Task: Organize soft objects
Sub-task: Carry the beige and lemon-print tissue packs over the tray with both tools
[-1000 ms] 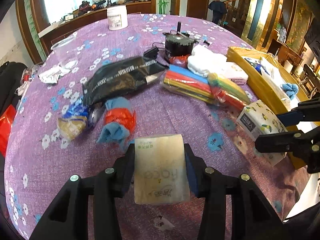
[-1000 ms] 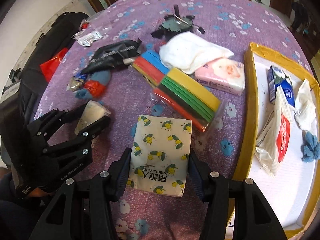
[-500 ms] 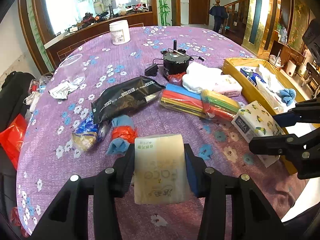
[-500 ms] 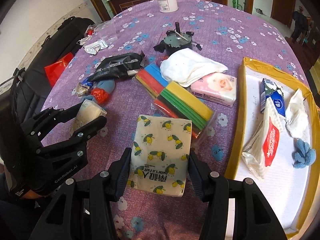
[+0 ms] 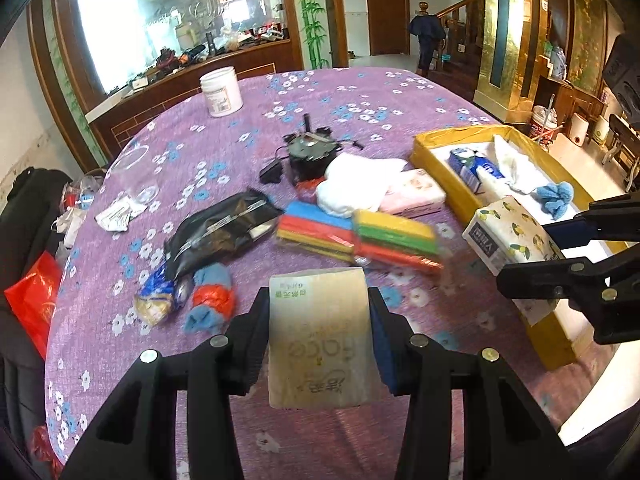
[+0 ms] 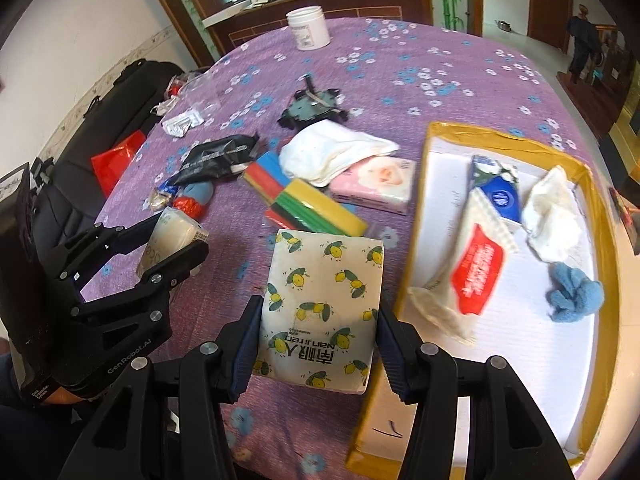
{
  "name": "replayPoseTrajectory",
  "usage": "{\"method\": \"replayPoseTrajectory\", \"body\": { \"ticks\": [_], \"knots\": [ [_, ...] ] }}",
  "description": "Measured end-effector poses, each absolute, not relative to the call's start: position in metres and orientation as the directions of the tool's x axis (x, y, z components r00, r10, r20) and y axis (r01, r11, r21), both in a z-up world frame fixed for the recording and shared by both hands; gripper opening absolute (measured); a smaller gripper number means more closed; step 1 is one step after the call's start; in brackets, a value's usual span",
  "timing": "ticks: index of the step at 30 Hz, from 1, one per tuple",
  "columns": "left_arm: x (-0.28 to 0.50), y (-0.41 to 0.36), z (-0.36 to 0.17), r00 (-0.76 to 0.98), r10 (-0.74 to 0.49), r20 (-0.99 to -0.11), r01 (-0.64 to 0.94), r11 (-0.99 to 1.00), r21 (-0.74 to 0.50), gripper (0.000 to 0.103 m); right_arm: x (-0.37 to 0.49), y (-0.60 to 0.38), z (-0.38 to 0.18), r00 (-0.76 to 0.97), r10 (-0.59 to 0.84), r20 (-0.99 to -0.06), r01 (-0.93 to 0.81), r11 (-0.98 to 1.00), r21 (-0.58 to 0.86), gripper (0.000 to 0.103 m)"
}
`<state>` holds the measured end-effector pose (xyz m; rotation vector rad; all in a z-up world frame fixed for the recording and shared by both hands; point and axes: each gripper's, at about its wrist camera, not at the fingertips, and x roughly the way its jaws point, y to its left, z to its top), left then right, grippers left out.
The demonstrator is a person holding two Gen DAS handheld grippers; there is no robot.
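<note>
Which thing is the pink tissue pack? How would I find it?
Find the yellow tray on the purple table. Just left of it lies the pink tissue pack, half under a white cloth. It is the only pink thing, beside the rainbow sponges.

Your yellow tray (image 6: 600,208) runs off the frame bottom. White cloth (image 6: 332,150) covers part of the pink tissue pack (image 6: 376,184). Colored foam strips (image 5: 360,236) are motion-blurred; the far clutter is too small to tell.
</note>
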<state>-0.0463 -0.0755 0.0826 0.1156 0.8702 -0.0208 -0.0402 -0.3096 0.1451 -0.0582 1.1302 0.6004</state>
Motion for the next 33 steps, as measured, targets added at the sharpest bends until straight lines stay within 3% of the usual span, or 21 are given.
{"method": "replayPoseTrajectory", "body": {
  "ticks": [33],
  "knots": [
    [0.0, -0.223, 0.089, 0.634, -0.142, -0.76, 0.315, 0.945, 0.086, 0.045, -0.031, -0.473, 0.135, 0.355, 0.32, -0.878, -0.187, 0.945, 0.269, 0.058]
  ]
}}
